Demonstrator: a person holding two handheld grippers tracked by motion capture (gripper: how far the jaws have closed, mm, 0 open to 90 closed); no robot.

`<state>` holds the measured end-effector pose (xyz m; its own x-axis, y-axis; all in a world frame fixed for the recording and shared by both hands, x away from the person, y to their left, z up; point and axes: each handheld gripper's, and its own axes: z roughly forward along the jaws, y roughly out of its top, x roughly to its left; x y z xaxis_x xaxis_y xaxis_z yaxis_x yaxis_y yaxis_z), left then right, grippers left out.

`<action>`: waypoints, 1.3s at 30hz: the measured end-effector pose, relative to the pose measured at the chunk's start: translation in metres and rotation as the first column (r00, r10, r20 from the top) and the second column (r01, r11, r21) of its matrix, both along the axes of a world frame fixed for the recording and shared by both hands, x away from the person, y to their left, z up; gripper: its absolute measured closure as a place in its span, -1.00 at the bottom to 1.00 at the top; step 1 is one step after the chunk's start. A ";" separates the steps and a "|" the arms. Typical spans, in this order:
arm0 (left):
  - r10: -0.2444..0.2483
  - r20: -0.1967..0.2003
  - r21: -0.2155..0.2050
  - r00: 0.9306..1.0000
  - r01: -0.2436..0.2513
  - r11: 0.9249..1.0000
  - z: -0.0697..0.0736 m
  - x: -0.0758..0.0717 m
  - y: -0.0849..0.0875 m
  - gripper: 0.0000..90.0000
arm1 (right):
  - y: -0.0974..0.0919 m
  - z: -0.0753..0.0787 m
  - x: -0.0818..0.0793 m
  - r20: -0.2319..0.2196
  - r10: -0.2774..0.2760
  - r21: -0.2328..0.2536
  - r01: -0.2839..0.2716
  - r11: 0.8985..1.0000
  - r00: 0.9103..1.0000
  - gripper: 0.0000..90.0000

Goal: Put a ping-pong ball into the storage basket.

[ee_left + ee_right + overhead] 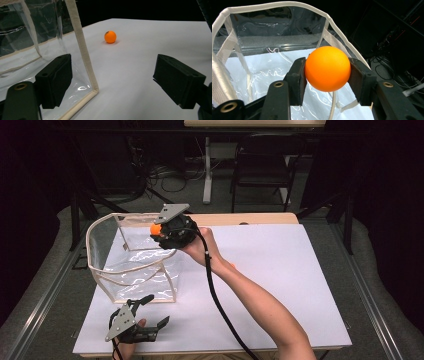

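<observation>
A clear plastic bag [90, 249] with cream trim stands open at the left of the white board [280, 285]. My right gripper [161, 231] hovers over the bag's far right rim, shut on an orange ball [156, 228]. In the right gripper view the ball [327, 68] is pinched between both jaws of the right gripper [327, 72], above the bag's open mouth [274, 4]. My left gripper [157, 309] rests open near the board's front edge, just in front of the bag. In the left gripper view the bag's front corner trim [83, 50] rises between the open jaws of the left gripper [117, 80]. A second orange ball [110, 36] lies on the board beyond.
The right gripper's black cable [220, 305] trails along the forearm toward the front edge. Behind the table stand a dark folding chair [262, 165] and a white table leg [207, 170], with cables on the floor. Grey padding borders the board on both sides.
</observation>
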<state>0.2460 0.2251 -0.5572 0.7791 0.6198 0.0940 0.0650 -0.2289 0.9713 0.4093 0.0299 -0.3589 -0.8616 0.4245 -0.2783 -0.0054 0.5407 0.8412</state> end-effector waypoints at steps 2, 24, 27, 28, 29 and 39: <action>-0.001 -0.001 -0.001 1.000 0.001 1.000 0.000 0.000 0.000 -0.66 | 0.001 0.000 0.000 -0.003 0.001 -0.004 -0.001 1.000 1.000 0.13; 0.001 0.001 0.002 1.000 -0.001 1.000 0.000 0.000 0.001 -0.66 | 0.013 -0.005 0.001 -0.026 0.013 -0.046 -0.014 0.999 1.000 0.13; 0.002 0.002 0.000 1.000 -0.002 1.000 0.000 0.000 0.001 -0.66 | 0.014 -0.006 0.001 -0.031 0.016 -0.056 -0.018 0.998 0.999 0.13; 0.001 0.001 0.002 1.000 -0.001 1.000 0.000 0.000 0.001 -0.66 | 0.015 -0.006 0.001 -0.033 0.016 -0.059 -0.018 0.998 0.999 0.13; 0.002 0.002 0.000 1.000 -0.002 1.000 0.000 0.000 0.001 -0.66 | 0.015 -0.006 0.001 -0.032 0.015 -0.061 -0.017 0.998 0.999 0.13; 0.002 0.003 -0.002 1.000 -0.002 1.000 0.000 0.000 0.001 -0.66 | 0.019 -0.010 0.003 -0.055 0.012 -0.087 -0.017 0.996 0.998 0.13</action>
<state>0.2456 0.2256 -0.5569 0.7776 0.6215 0.0952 0.0623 -0.2268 0.9719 0.4128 0.0492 -0.3692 -0.8824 0.3877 -0.2665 0.0306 0.6125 0.7898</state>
